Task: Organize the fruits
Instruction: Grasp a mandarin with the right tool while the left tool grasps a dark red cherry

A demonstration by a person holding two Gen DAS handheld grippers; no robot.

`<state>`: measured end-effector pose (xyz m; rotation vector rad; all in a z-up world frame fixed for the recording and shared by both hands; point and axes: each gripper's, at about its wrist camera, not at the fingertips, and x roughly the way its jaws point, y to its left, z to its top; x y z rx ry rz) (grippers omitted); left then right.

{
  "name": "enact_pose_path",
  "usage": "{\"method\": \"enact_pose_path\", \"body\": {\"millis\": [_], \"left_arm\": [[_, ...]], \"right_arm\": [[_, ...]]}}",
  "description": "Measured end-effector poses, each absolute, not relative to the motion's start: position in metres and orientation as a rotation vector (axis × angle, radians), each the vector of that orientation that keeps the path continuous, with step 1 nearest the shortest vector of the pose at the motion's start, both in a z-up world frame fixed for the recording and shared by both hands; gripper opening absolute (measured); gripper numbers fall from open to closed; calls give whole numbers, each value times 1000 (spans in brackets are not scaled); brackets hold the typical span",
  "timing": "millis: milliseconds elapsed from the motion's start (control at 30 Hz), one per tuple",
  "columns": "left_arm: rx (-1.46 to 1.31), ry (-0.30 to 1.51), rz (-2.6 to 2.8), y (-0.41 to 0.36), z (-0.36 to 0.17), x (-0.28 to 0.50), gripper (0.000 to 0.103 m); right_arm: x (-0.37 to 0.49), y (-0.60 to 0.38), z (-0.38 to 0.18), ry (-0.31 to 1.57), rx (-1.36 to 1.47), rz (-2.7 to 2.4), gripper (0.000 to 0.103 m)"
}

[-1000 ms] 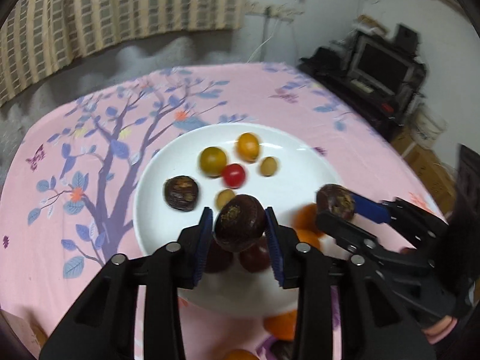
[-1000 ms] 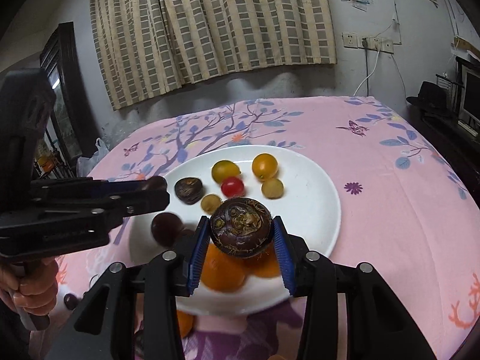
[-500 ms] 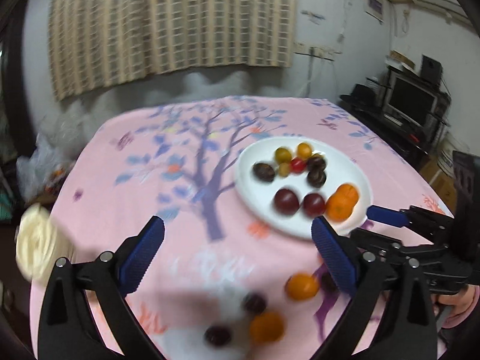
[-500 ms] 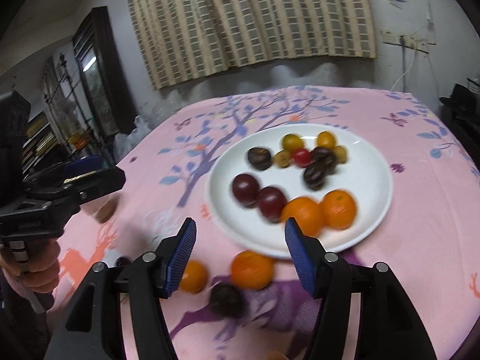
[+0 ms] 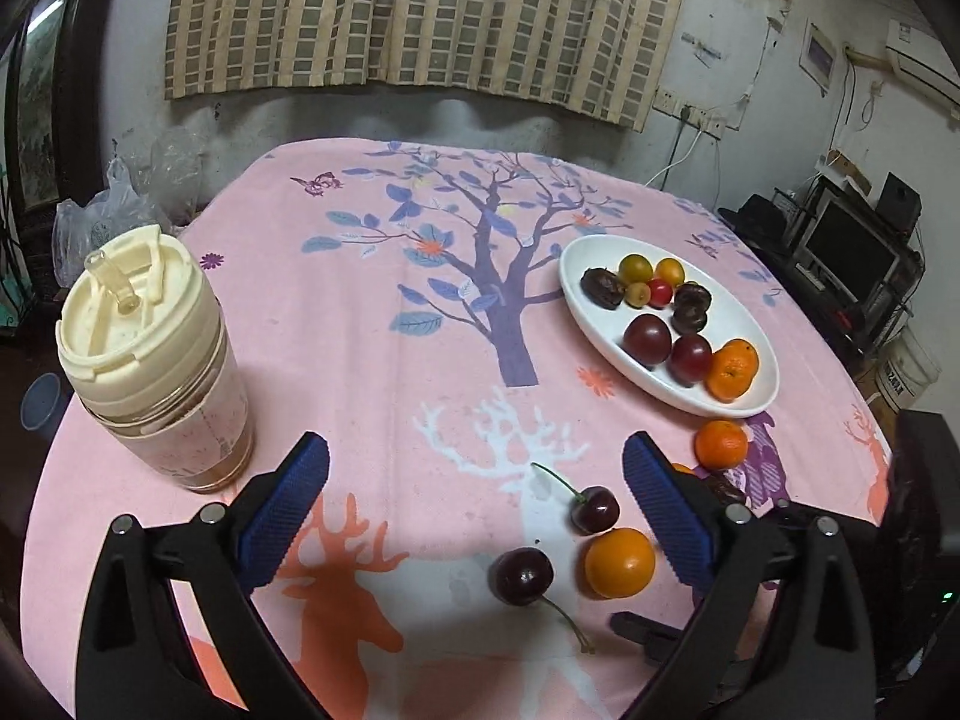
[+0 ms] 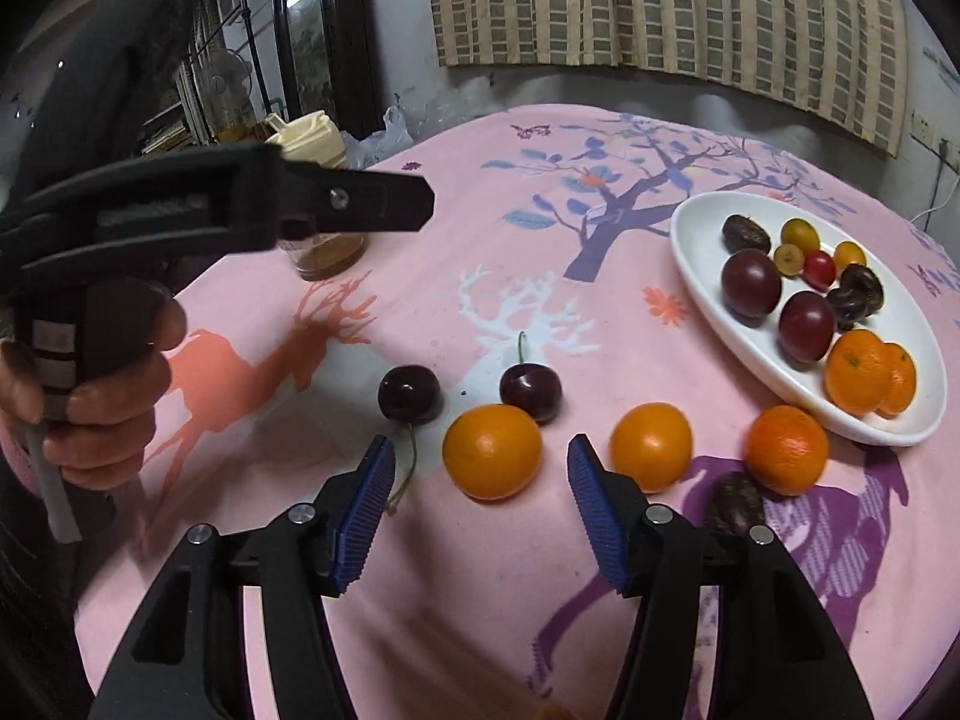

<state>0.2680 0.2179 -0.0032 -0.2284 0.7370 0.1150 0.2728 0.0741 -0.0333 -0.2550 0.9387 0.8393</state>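
Observation:
A white plate (image 5: 606,324) (image 6: 696,240) at the right holds several fruits: dark plums, brown wrinkled fruits, small yellow and red tomatoes and tangerines. Loose on the pink cloth lie two dark cherries (image 6: 410,393) (image 6: 531,391), three oranges (image 6: 492,451) (image 6: 651,445) (image 6: 787,449) and a dark brown fruit (image 6: 737,504). My right gripper (image 6: 482,516) is open and empty, just short of the nearest orange. My left gripper (image 5: 477,510) is open and empty, left of a cherry (image 5: 594,509), with another cherry (image 5: 521,576) and an orange (image 5: 620,562) near it.
A cream-lidded jar (image 5: 150,360) stands at the table's left, also behind the left gripper's body in the right wrist view (image 6: 312,138). A plastic bag (image 5: 108,210) lies beyond the table's left edge. A TV stand (image 5: 852,252) is at the far right.
Both grippers held dark brown fruits over the plate, then opened and pulled back toward the near edge. The brown fruits now lie on the plate. Loose fruit has come into view.

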Motion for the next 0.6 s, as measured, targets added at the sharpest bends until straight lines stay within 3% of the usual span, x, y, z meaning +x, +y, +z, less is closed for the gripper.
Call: {"method": "enact_pose_path", "body": {"millis": [200,433,467,533,600], "left_arm": [[-224,733,116,216,1,266,96],[-166,777,79,214,-8,268,96],[-144,792,55,211,-12,267,94],[-113,830,-11,205,-21,266,69],[-97,874,-58,198,-33,265,64]], "right_arm": [[277,80,-46,935,-310,787,39],[284,56,-31,936,-187,801,39],[285,52,-27,927,-173,798,39],[288,42,-21,911,-134,782,39],[294,32,-18,916,-89,768,39]]}}
